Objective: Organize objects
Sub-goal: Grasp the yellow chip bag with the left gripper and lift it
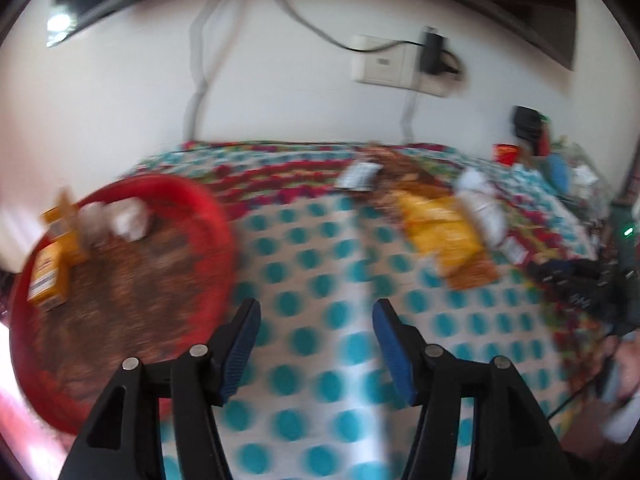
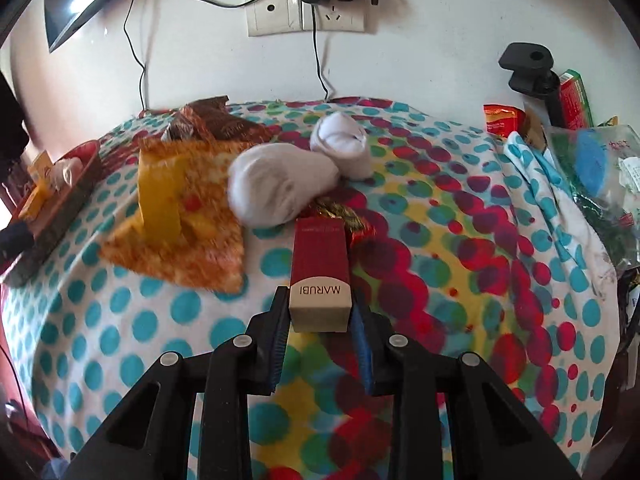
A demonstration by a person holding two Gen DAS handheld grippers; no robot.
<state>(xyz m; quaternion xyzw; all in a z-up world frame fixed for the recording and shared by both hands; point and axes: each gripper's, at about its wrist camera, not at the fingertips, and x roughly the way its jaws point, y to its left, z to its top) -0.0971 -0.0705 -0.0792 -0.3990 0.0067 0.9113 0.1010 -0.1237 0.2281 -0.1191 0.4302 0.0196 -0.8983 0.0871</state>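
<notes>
My right gripper is shut on a dark red MARUBI box and holds it over the dotted bedspread. Beyond the box lie two rolled white socks and a yellow and orange snack bag, with brown packets farther back. My left gripper is open and empty over the bedspread. A red round tray is to its left, holding a yellow box and white bundles. The tray also shows in the right wrist view at far left.
A snack bag and a white sock lie ahead right of the left gripper. Clutter of packets and a plastic bag piles at the right edge. A wall socket with cables is behind. A black clamp stands at the right.
</notes>
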